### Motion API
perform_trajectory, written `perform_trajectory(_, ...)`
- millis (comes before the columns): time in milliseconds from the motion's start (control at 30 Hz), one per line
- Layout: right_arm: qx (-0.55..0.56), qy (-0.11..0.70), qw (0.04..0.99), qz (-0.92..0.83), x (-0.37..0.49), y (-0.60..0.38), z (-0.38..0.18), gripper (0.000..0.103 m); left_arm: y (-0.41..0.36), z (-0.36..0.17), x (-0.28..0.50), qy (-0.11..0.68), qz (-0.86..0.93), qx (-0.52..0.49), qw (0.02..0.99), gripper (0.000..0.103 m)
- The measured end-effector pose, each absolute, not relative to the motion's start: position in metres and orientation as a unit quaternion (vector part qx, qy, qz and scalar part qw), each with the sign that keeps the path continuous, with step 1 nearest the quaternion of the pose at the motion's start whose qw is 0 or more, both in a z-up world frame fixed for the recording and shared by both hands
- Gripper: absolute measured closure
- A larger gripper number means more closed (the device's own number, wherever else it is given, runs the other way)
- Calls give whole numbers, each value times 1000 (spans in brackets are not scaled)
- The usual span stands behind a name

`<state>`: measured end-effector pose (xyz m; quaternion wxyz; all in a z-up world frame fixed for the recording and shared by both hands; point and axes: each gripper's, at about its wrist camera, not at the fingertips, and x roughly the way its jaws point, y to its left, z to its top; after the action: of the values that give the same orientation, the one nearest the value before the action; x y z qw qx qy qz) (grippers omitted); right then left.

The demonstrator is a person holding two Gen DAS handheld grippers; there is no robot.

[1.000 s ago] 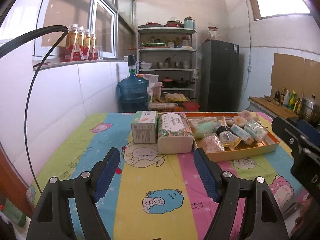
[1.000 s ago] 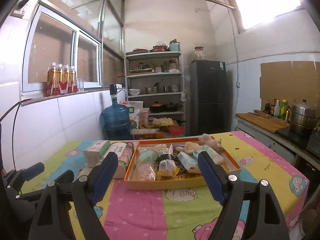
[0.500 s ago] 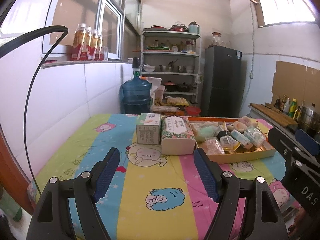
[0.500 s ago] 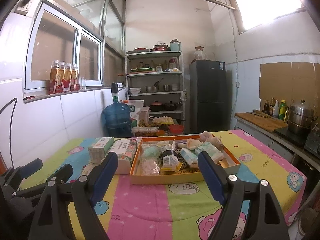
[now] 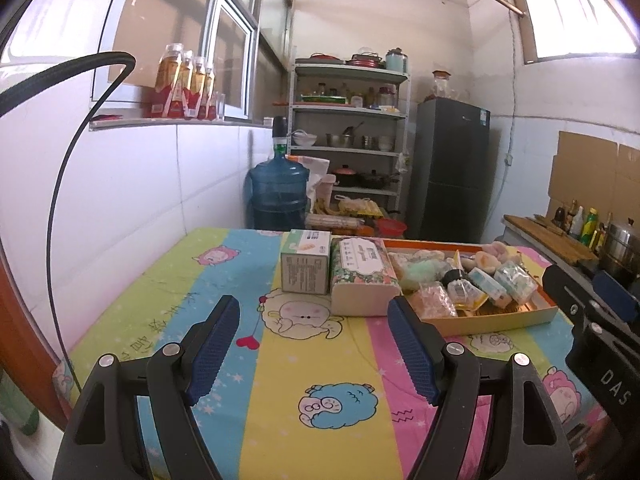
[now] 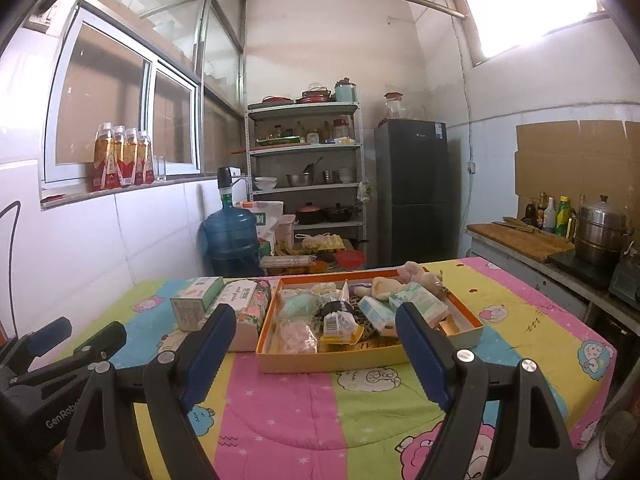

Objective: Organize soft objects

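Note:
An orange tray on the colourful tablecloth holds several soft packets, a teal pouch and plush toys. Left of it lie a floral tissue pack and a green-white box. My left gripper is open and empty, held above the table's near side, short of the tissue pack. My right gripper is open and empty, held in front of the tray's near edge. The right gripper's body shows at the right edge of the left wrist view.
A blue water bottle, a metal shelf rack and a dark fridge stand behind the table. A counter with a steel pot is at the right. A tiled wall runs along the left.
Both grippers have drawn back and risen a little, so the tray and boxes look farther away. Both stay open and empty.

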<state>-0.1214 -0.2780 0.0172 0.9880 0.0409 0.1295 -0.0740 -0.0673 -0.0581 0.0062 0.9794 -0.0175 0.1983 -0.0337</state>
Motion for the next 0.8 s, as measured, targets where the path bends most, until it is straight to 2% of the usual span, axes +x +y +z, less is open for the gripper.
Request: perform_trajectory(800,36,129,987,-84,-124,-275,17,21,-60,-1,-65,211,-33,-16,977,25)
